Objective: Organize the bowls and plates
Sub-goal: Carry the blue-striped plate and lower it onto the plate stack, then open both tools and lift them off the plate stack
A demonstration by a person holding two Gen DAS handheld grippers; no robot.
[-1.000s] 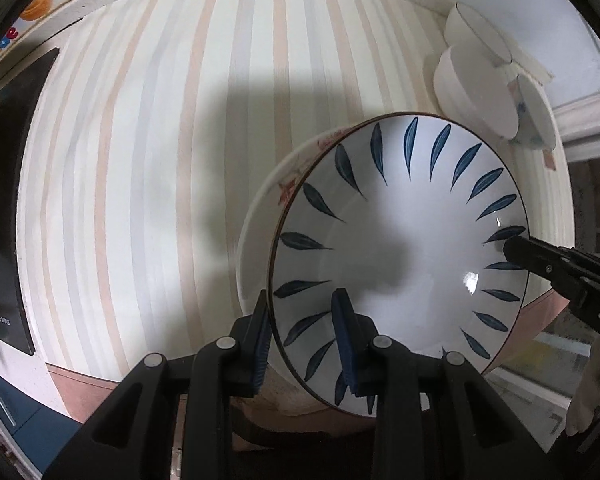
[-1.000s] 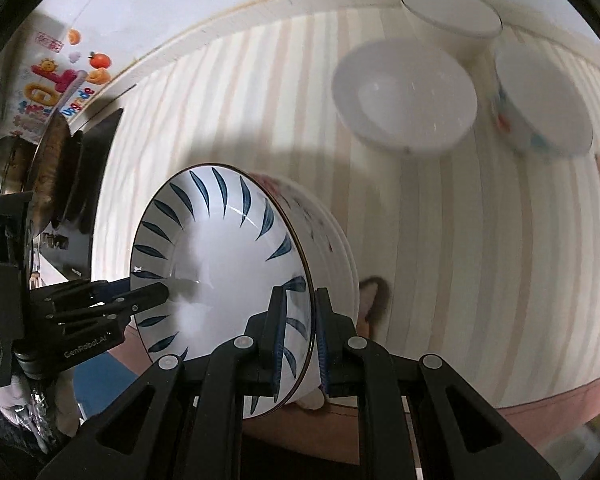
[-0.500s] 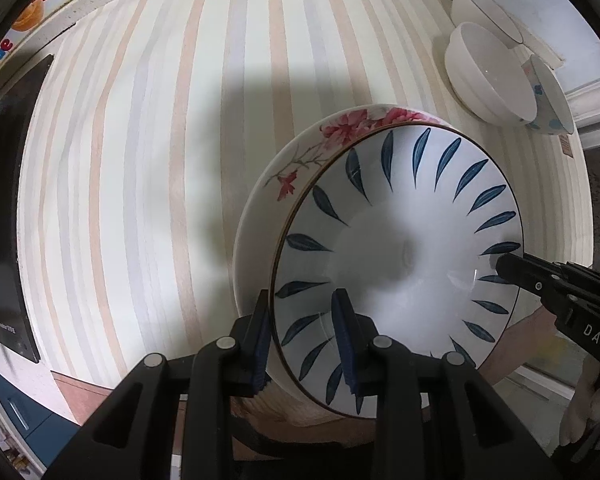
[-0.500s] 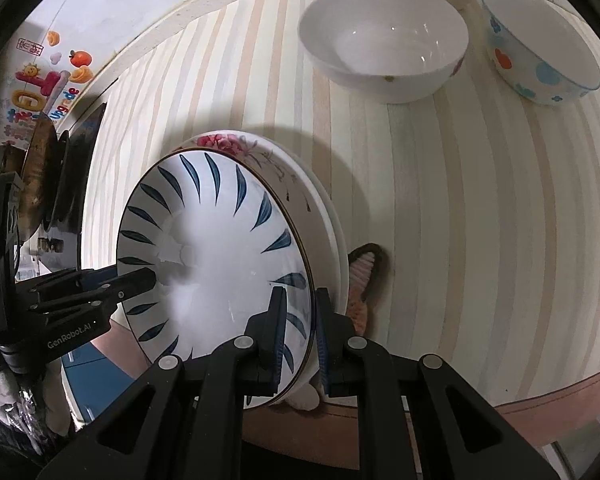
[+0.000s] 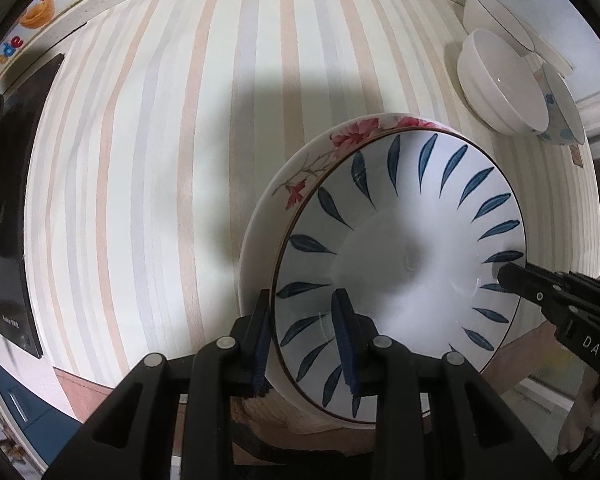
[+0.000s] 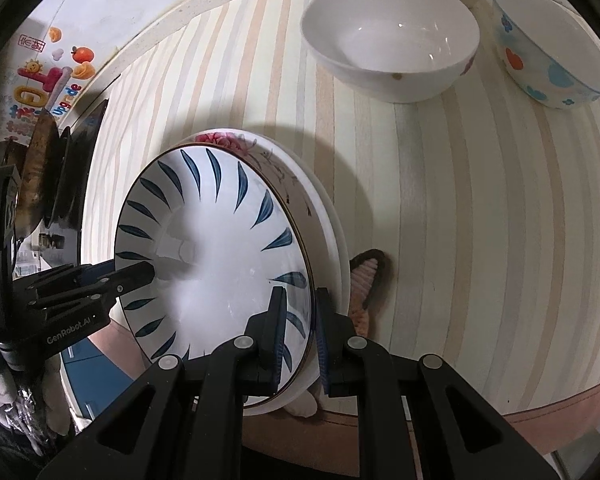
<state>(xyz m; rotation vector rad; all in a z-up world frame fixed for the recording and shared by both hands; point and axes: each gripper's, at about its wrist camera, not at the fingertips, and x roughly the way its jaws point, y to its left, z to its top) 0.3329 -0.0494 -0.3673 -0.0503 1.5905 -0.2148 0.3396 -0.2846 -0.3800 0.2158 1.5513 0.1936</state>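
Observation:
A white plate with blue leaf marks [image 5: 400, 264] lies slightly tilted over a floral plate [image 5: 340, 140] on the striped tablecloth. My left gripper [image 5: 302, 340] is shut on the blue-leaf plate's near rim. In the same view my right gripper [image 5: 512, 276] pinches the opposite rim. In the right wrist view, my right gripper [image 6: 300, 332] is shut on the blue-leaf plate [image 6: 212, 248] and the left gripper [image 6: 140, 274] grips its far side. The floral plate [image 6: 236, 140] shows behind it, with a plain white rim [image 6: 334, 236] underneath.
Three bowls stand at the back right: a white bowl [image 6: 388, 40], a spotted bowl [image 6: 552, 48] and a third bowl [image 5: 496, 12]. A black cooktop [image 5: 4, 220] and pan [image 6: 40, 168] lie left. A pink, brown-edged item [image 6: 368, 276] pokes out beside the plates. The table edge [image 6: 540, 412] is near.
Both grippers have sunk with the blue-leaf plate towards the table. The floral plate's rim now shows clearly beneath it, and the bowls look closer.

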